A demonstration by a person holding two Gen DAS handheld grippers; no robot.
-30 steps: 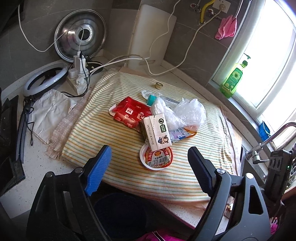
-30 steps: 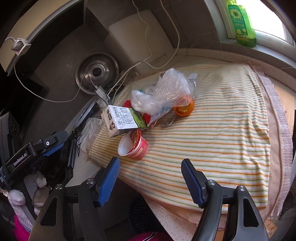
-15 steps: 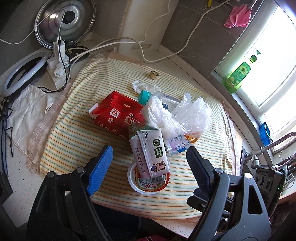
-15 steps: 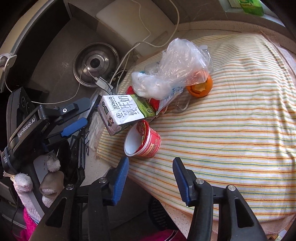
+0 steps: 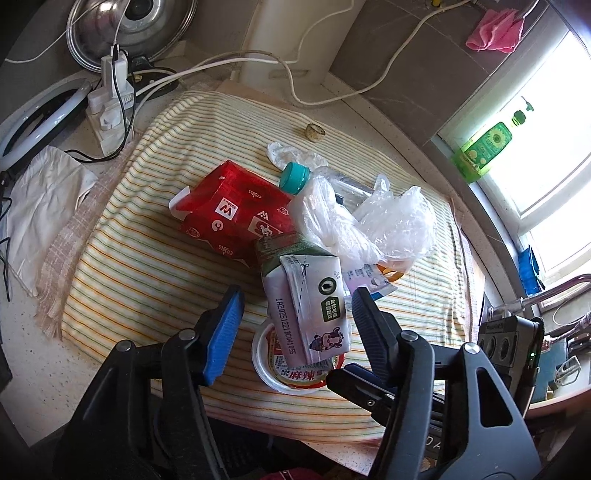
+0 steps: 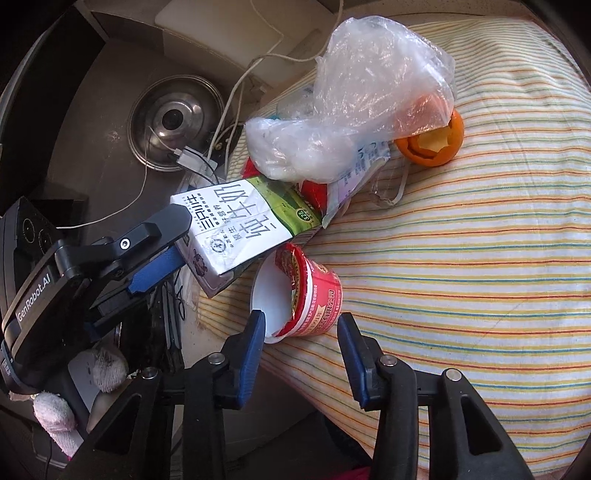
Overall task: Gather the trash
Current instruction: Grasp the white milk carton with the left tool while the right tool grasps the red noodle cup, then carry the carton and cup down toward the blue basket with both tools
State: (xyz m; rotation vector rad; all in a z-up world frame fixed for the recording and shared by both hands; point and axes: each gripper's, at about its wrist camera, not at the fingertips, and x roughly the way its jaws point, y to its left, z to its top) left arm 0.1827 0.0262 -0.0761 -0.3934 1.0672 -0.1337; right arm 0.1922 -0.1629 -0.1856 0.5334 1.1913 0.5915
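Trash is piled on a striped cloth (image 5: 147, 266). A white and green milk carton (image 5: 306, 306) leans on a red noodle cup (image 5: 295, 376) that lies on its side. My left gripper (image 5: 295, 299) is closing with the carton's end between its fingers, and narrow gaps still show at the pads. My right gripper (image 6: 301, 319) is also closing, and the red noodle cup (image 6: 314, 291) sits at its fingertips without being squeezed. Behind these lie a red carton (image 5: 236, 214), clear plastic bags (image 6: 354, 96), a teal-capped bottle (image 5: 294, 177) and an orange peel (image 6: 432, 140).
A pot lid (image 5: 129, 29), a power strip with cables (image 5: 110, 110), a ring light (image 5: 37, 114) and a white cloth (image 5: 40, 195) sit at the left of the counter. A green bottle (image 5: 484, 147) stands by the window, with a faucet (image 5: 546, 295) at the right.
Both grippers have come down and in toward the pile with their jaws narrowing. The carton now sits between the left fingers and the cup between the right fingers.
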